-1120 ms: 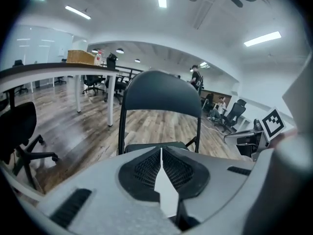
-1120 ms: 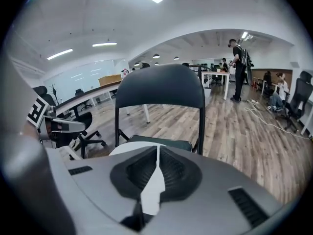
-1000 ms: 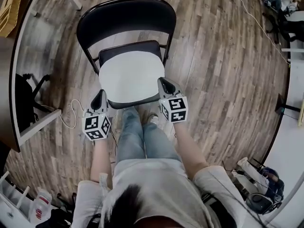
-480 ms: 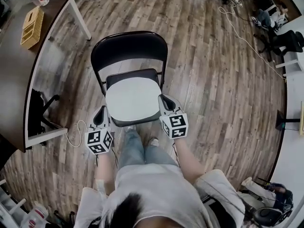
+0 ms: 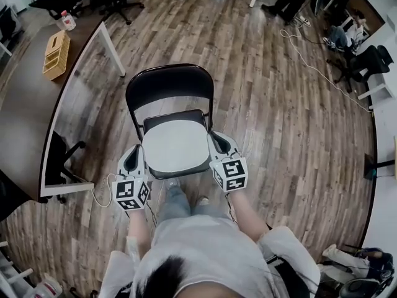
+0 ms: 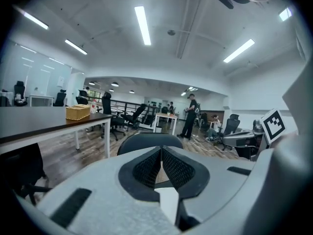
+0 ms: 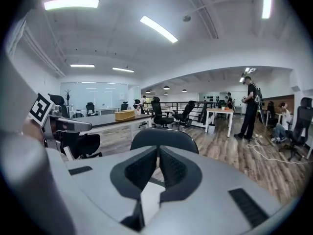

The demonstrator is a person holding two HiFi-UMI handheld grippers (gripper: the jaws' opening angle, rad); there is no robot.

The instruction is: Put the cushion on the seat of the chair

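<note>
The white cushion [image 5: 175, 146] lies flat on the seat of the black folding chair [image 5: 169, 82]. My left gripper [image 5: 137, 150] is shut and hangs by the cushion's left edge. My right gripper [image 5: 214, 136] is shut by its right edge. Both are raised above the seat, and I see no contact with the cushion. In the left gripper view the shut jaws [image 6: 161, 150] point over the chair's backrest [image 6: 146, 140] with nothing between the pads. The right gripper view has the same look: shut jaws [image 7: 158, 151] and the backrest [image 7: 164, 137] beyond them.
A dark table [image 5: 25, 104] with a yellow box [image 5: 54, 54] stands at the left, an office chair [image 5: 59, 160] under it. A white cable [image 5: 102, 191] lies on the wood floor near the left gripper. My legs [image 5: 177, 200] are before the chair. A person [image 7: 249, 109] stands far off.
The head view has risen and the chair looks smaller. Both grippers came up from the cushion's front corners to beside its edges. The cushion stays on the seat; the jaws stay shut.
</note>
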